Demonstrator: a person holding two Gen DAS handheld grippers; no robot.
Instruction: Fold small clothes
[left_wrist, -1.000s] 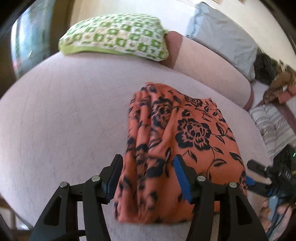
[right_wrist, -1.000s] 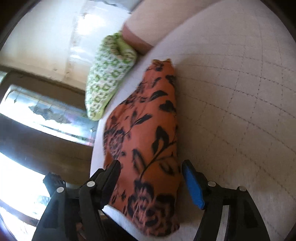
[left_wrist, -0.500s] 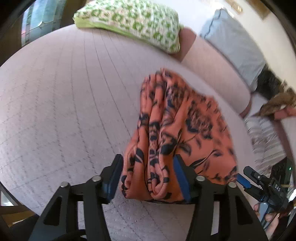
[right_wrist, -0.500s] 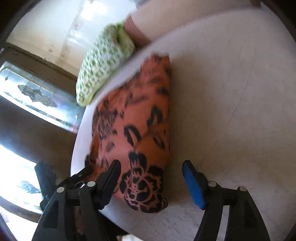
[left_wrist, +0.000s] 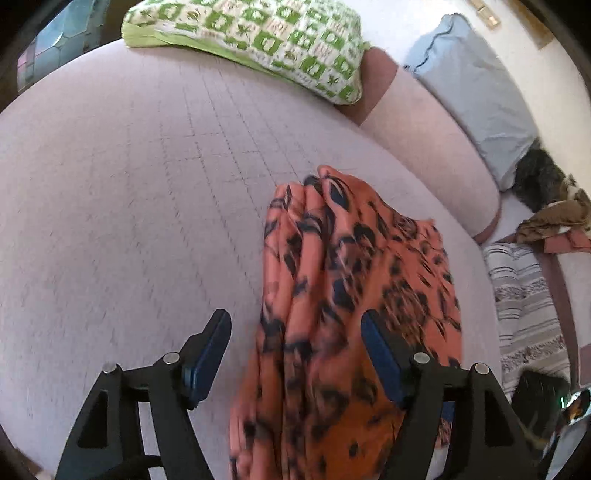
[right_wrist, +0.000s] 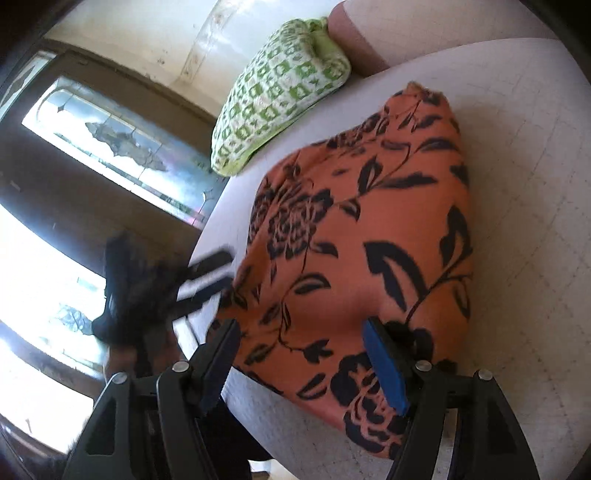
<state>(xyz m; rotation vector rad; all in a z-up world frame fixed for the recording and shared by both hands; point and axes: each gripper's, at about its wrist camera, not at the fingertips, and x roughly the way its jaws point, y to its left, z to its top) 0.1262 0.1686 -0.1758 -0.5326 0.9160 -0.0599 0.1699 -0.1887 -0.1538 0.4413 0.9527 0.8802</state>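
An orange garment with a black flower print lies folded on the pale pink bed. My left gripper is open, its jaws wide apart over the garment's near left edge, holding nothing. In the right wrist view the same garment lies near the bed's edge. My right gripper is open over the garment's near end, with cloth showing between the jaws. The left gripper shows blurred at the garment's left side in that view.
A green and white checked pillow lies at the far end of the bed, also in the right wrist view. A grey-blue pillow, a bolster and a pile of clothes lie on the right. A window is beyond the bed's edge.
Both grippers have shifted over the folded garment. The left gripper has moved left so the garment's edge sits between its jaws. The right gripper has come closer over the garment's near end.
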